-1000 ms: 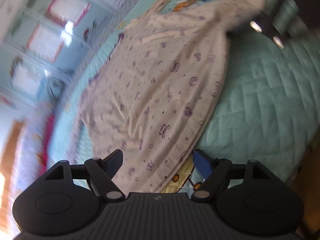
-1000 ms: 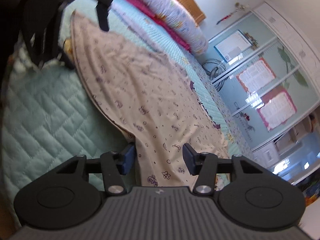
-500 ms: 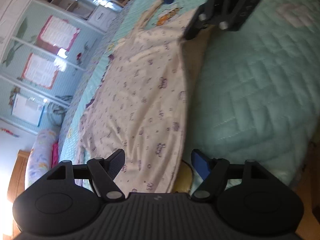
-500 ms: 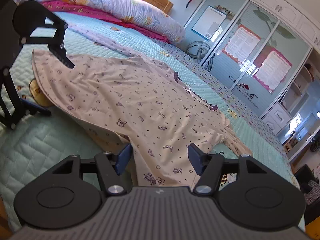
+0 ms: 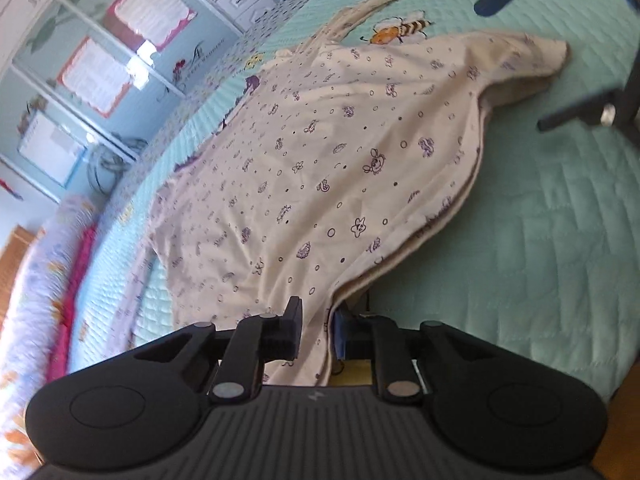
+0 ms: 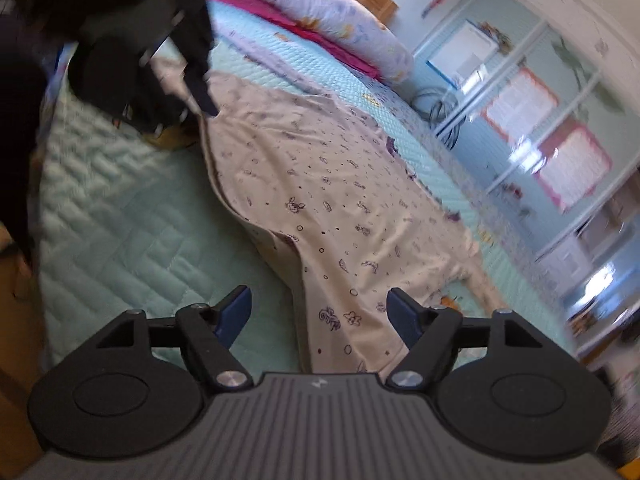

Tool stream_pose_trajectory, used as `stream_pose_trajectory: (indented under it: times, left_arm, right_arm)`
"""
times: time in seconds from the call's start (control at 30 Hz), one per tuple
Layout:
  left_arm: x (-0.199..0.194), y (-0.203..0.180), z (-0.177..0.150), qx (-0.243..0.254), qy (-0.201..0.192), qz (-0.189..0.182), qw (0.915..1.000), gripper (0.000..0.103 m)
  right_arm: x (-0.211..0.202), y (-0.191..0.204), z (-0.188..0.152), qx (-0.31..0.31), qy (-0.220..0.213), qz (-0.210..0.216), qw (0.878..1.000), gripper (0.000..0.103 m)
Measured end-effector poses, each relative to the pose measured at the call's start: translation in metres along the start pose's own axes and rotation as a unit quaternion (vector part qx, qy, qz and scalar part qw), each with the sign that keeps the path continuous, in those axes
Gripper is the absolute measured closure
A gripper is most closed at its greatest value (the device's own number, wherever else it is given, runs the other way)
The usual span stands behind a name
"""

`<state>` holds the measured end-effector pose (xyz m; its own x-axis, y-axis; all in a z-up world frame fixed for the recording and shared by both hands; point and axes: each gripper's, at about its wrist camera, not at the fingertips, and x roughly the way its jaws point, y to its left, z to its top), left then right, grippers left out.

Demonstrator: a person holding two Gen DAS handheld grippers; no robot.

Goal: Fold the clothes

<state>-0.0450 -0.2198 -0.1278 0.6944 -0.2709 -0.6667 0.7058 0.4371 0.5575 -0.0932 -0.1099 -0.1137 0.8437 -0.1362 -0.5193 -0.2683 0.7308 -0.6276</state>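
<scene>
Since half a second ago the left gripper (image 5: 318,330) has narrowed from a wide gap to a clench on the near edge of the garment (image 5: 340,168), and the right gripper (image 6: 318,314) has drawn back from that cloth's far end.

Cream fabric with small purple prints, the garment lies spread across the pale green quilted bed (image 5: 540,240), its hem doubled so that two layers show along the right edge in the left wrist view. Its near corner passes between the left gripper's fingers (image 5: 294,320), which are pressed together on it, one dark and one blue.

In the right wrist view the right gripper's blue-tipped fingers (image 6: 234,312) stand wide apart, released, with a strip of the garment (image 6: 340,216) lying on the bed beneath the gap and not touched by either. The left gripper (image 6: 200,92) shows at the far left of that view, dark, at the other corner of the cloth.

Rolled floral bedding (image 6: 344,16) lies along the far side of the bed, and a wardrobe with pink-framed posters (image 6: 552,152) stands beyond to the right.
</scene>
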Motion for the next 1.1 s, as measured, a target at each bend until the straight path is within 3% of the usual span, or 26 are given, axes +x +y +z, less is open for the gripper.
stream_pose_trajectory:
  times: [0.13, 0.27, 0.37, 0.47, 0.57, 0.6, 0.63, 0.7, 0.93, 1.1]
  left_arm:
    - [0.000, 0.016, 0.002, -0.056, 0.001, -0.029, 0.9980, 0.086]
    - [0.001, 0.022, 0.001, -0.075, 0.003, -0.036, 0.9965, 0.086]
    - [0.003, 0.022, -0.002, -0.076, 0.012, -0.030, 0.9966, 0.086]
    - [0.006, 0.022, -0.006, -0.081, 0.020, -0.031, 0.9961, 0.086]
    - [0.011, 0.025, -0.008, -0.095, 0.039, -0.044, 0.9937, 0.086]
    - [0.012, 0.026, -0.008, -0.101, 0.045, -0.048, 0.9928, 0.086]
    - [0.013, 0.027, -0.007, -0.105, 0.050, -0.051, 0.9919, 0.086]
    - [0.015, 0.029, -0.005, -0.114, 0.062, -0.056, 0.9900, 0.086]
    - [0.015, 0.035, -0.003, -0.114, 0.093, -0.077, 0.9861, 0.086]
    - [0.007, 0.041, -0.009, -0.114, 0.115, -0.111, 0.9804, 0.086]
  right_arm:
    - [0.019, 0.021, 0.006, -0.063, -0.002, -0.038, 0.997, 0.021]
    - [0.030, 0.026, 0.020, -0.044, -0.027, -0.040, 0.998, 0.021]
    - [0.035, 0.021, 0.022, -0.029, -0.014, -0.056, 0.998, 0.021]
    - [0.033, 0.012, 0.018, -0.008, 0.001, -0.041, 0.999, 0.042]
    - [0.031, 0.002, 0.014, 0.012, 0.015, -0.026, 0.999, 0.050]
    - [0.030, -0.001, 0.012, 0.019, 0.020, -0.021, 0.999, 0.062]
    - [0.029, -0.004, 0.011, 0.026, 0.025, -0.017, 0.999, 0.082]
    - [0.027, -0.010, 0.008, 0.039, 0.034, -0.007, 0.999, 0.098]
    - [0.026, -0.012, 0.006, 0.055, 0.052, 0.054, 0.996, 0.101]
    - [0.016, -0.010, 0.000, 0.041, 0.065, 0.117, 0.990, 0.101]
